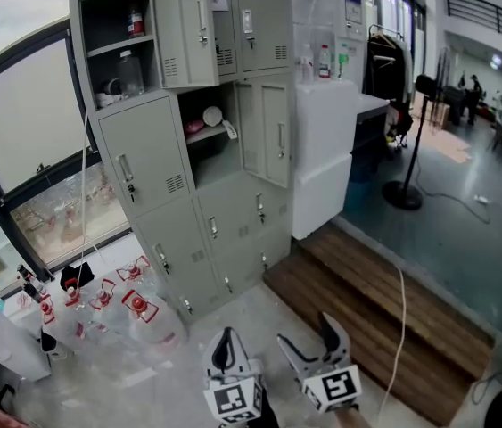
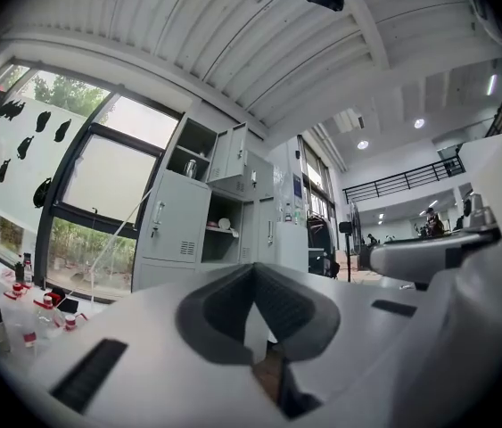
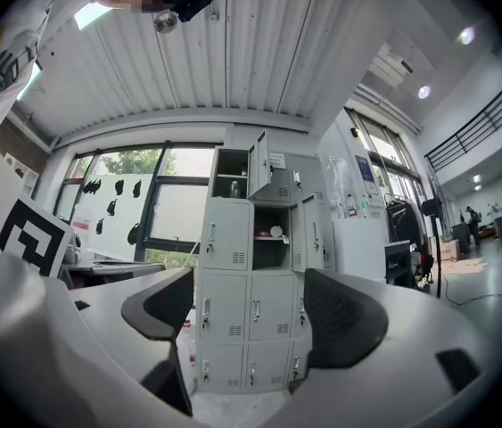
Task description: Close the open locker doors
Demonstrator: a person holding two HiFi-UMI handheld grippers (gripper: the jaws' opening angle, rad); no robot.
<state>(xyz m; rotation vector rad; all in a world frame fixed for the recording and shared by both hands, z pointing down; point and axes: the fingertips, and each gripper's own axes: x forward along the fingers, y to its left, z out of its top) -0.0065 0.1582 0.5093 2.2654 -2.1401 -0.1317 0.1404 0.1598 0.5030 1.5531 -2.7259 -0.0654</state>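
A grey locker cabinet stands ahead by the window. Its top-left door hangs open, showing a jar and bottle on shelves. A middle-row door is also open, with a white bowl inside. The other doors are closed. My left gripper is low in the head view, well short of the lockers, shut on nothing. Beside it my right gripper is open and empty. The right gripper view frames the cabinet between the pads, with both open doors visible. The left gripper points past the cabinet.
Several clear water jugs with red caps sit on the floor left of the lockers. A white cabinet adjoins the lockers on the right. A wooden step with a white cable runs along the right. A fan stand is beyond.
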